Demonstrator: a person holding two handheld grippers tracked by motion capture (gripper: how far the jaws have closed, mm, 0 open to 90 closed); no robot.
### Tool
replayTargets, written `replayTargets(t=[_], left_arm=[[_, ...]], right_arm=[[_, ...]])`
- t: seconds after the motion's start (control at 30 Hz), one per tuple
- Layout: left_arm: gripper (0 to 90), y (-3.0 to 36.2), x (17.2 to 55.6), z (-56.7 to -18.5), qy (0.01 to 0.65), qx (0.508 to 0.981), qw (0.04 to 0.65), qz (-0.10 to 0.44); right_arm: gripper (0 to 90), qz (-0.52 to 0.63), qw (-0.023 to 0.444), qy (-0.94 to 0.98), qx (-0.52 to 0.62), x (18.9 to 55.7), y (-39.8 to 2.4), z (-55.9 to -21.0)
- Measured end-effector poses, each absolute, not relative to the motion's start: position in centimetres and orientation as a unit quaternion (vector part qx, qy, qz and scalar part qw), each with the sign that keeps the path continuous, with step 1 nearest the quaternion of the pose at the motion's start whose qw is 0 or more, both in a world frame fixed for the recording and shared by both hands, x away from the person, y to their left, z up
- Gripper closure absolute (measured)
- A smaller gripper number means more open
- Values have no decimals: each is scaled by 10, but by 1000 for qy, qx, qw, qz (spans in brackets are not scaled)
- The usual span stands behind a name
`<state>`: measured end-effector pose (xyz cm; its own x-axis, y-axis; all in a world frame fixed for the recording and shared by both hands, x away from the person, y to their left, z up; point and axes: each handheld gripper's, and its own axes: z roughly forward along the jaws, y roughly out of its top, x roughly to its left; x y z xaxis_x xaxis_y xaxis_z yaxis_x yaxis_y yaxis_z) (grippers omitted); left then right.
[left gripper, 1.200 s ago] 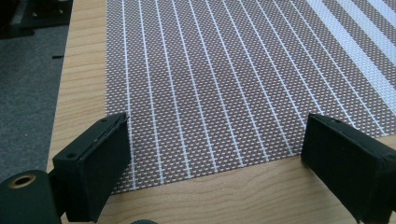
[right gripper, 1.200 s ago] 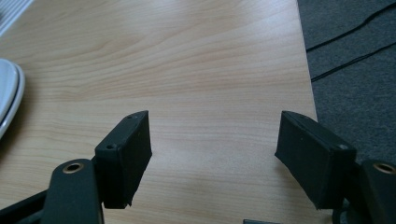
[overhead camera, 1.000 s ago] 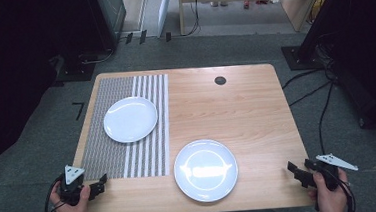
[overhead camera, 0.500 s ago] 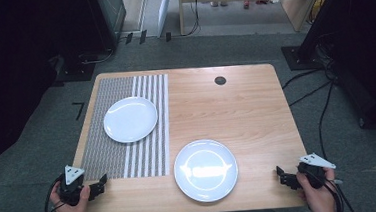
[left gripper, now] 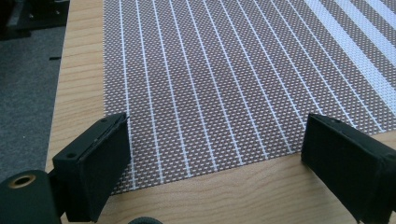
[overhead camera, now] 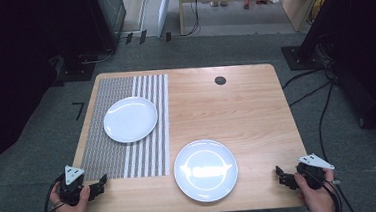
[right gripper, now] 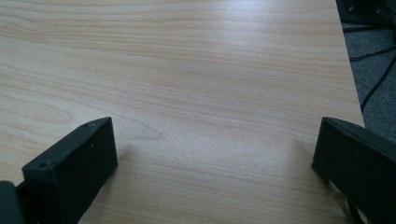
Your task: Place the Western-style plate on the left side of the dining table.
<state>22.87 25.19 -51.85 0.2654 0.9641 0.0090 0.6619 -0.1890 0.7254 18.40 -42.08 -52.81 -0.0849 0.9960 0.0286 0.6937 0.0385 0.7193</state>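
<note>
Wooden tabletop (overhead camera: pixel 236 107) carries two white plates and a woven mat (overhead camera: pixel 127 125). The mat covers the left part, fine brown mesh with thin white lines on its left and broad white stripes on its right. The far plate (overhead camera: pixel 130 119) lies on the mat, overlapping the striped band. The near plate (overhead camera: pixel 205 170) lies on bare wood just right of the mat's near right corner, close to the near edge and about midway between the two hands.

The left tool (overhead camera: pixel 97 185) sits at the near left corner of the tabletop, held in the left hand (overhead camera: pixel 72 207), pointing right along the near edge. In the left gripper view its jaws stand spread wide with nothing between them, over the mat's near edge and the strip of wood in front of it.

The right tool (overhead camera: pixel 280 174) sits at the near right corner in the right hand (overhead camera: pixel 315 192), pointing left toward the near plate but well apart from it. Its jaws have just been opening and now stand spread wide; in the right gripper view only bare wood lies between them.

A small dark round hole (overhead camera: pixel 220 80) sits near the far edge. Grey floor (overhead camera: pixel 38 146) with black cables (overhead camera: pixel 321 106) surrounds the tabletop.
</note>
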Motion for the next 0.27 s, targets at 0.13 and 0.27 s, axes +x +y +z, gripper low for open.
replayTargets(t=[0.13, 0.27], left_arm=[[81, 252, 229, -518, 555, 732, 312, 242], [82, 252, 229, -519, 555, 732, 313, 242]], right_arm=[[0, 297, 255, 674, 626, 184, -421, -528], [0, 297, 255, 674, 627, 184, -421, -528]])
